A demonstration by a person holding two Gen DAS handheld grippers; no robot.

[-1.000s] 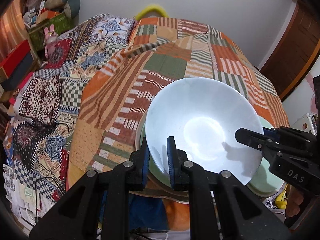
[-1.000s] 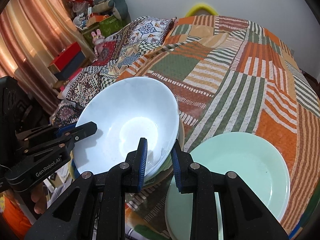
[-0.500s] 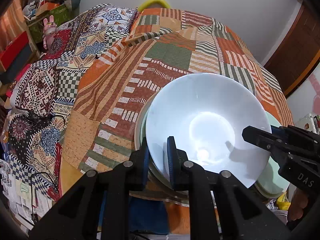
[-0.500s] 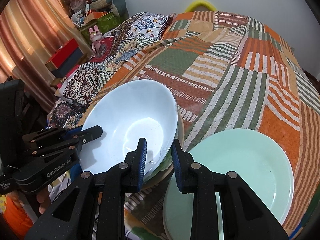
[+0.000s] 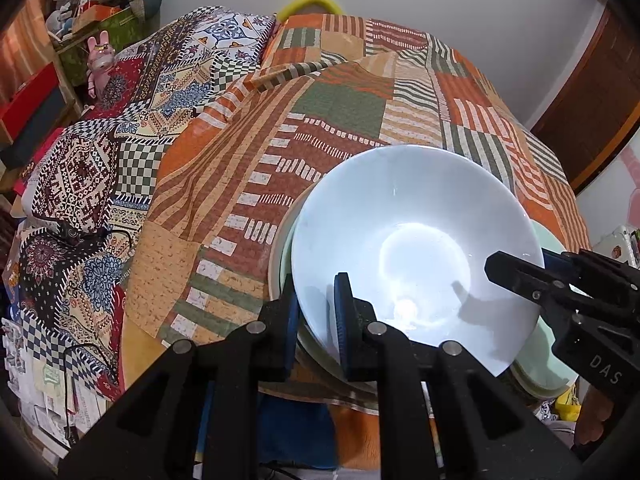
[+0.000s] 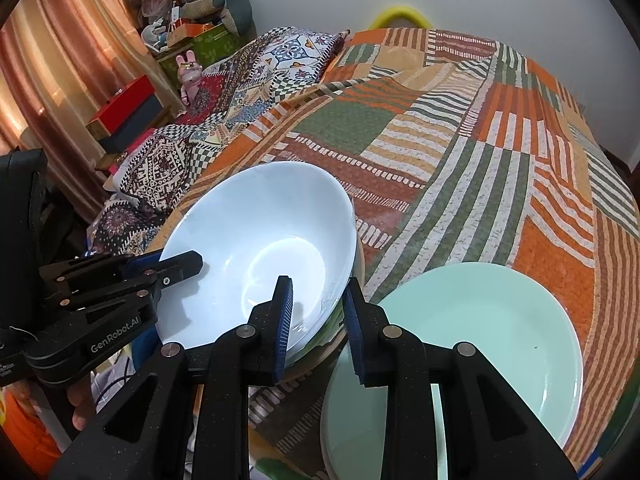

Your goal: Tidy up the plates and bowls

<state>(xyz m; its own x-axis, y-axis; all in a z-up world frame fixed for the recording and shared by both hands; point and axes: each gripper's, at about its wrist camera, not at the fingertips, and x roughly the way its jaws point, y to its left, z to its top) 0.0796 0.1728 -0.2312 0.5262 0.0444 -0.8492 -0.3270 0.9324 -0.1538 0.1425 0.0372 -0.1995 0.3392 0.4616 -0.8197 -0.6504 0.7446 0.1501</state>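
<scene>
A large white bowl (image 5: 416,248) (image 6: 260,248) sits nested on other dishes, a pale green and a cream rim (image 5: 280,248) showing beneath it, on a patchwork quilt. My left gripper (image 5: 316,304) straddles the bowl's near-left rim, one finger inside and one outside, narrowly parted. My right gripper (image 6: 316,304) straddles the bowl's right rim with a wider gap. A mint green plate (image 6: 472,344) lies on the quilt right of the bowl, under my right gripper's right finger. In the left wrist view its edge (image 5: 548,364) shows behind the bowl.
The quilt (image 6: 460,152) covers a bed that stretches far back to a white wall. A patterned pillow (image 5: 224,44), a pink rabbit toy (image 5: 100,60), and red and dark boxes (image 6: 128,112) lie at the left. A curtain (image 6: 60,60) hangs on the left.
Both grippers and the bowl have dropped slightly toward the dish stack. The right gripper's jaws have widened a little around the bowl rim.
</scene>
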